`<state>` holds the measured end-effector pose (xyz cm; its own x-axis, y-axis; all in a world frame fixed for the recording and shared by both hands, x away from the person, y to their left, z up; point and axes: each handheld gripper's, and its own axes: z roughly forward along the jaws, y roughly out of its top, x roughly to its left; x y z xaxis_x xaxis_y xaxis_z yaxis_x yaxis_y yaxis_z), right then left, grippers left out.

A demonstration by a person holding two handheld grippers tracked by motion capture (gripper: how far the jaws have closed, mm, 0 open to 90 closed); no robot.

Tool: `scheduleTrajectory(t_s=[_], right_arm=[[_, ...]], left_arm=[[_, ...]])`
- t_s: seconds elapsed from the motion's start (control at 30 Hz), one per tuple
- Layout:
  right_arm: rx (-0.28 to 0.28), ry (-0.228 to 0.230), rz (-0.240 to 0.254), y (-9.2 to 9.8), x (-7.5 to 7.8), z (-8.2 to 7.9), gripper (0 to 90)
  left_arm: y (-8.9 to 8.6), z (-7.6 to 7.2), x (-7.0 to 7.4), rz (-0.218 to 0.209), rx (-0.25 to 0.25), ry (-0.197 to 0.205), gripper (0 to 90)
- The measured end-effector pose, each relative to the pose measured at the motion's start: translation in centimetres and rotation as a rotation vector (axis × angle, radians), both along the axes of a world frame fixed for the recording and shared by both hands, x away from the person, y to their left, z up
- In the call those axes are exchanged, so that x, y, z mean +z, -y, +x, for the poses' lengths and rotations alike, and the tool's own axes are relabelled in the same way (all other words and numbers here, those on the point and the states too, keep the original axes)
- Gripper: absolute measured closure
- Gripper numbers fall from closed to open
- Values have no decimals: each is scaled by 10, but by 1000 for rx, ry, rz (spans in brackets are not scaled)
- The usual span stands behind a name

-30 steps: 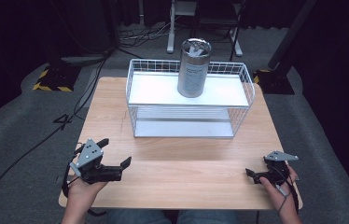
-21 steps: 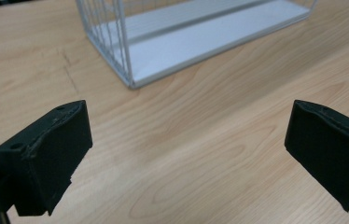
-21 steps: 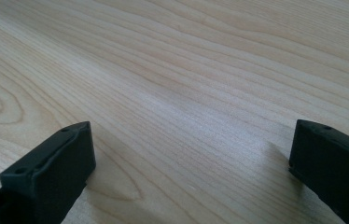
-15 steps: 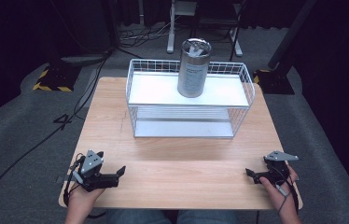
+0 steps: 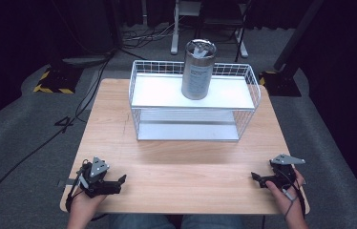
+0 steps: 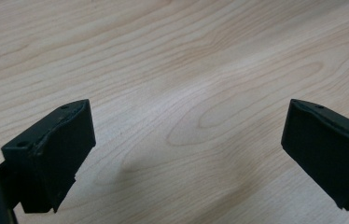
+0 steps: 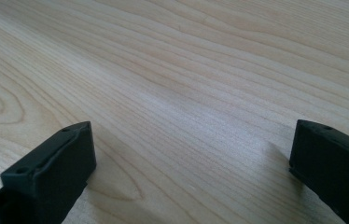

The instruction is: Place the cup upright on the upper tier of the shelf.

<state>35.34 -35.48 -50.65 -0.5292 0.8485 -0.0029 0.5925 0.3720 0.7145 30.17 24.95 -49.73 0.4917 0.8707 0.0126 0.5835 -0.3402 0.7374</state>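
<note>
Lowered now, my left tongs [image 5: 119, 181] rest gaping beside gaping right tongs [image 5: 257, 179]; the upright canister [image 5: 197, 69] stands far ahead, between them.

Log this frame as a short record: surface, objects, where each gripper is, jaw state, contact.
surface: wooden table
rack: white two-tier wire shelf at the table's far middle
object: metal canister, upright on the rack's top tier
left gripper: low at the table's near left corner, jaws open, nothing between them
right gripper: low at the near right edge, jaws open, nothing between them
contact: neither gripper touches the canister or the rack
</note>
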Motion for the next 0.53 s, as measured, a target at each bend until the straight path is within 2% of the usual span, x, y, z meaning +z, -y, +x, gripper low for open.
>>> scheduleTrajectory(t_s=[0.13,0.17,0.2,0.27,0.33,0.53], right_arm=[[0,0,0,0,0,0,6],[0,0,0,0,0,0,6],[0,0,0,0,0,0,6],[0,1,0,0,0,0,6],[0,0,0,0,0,0,7],[1,0,0,0,0,0,7]], left_arm=[[3,3,-7,41,7,-46,76],[3,4,-9,32,11,-54,77],[2,6,-9,-7,11,-91,73],[1,7,-9,-9,5,-89,65],[1,7,-9,7,-10,-96,53],[2,8,-10,9,-12,-98,34]])
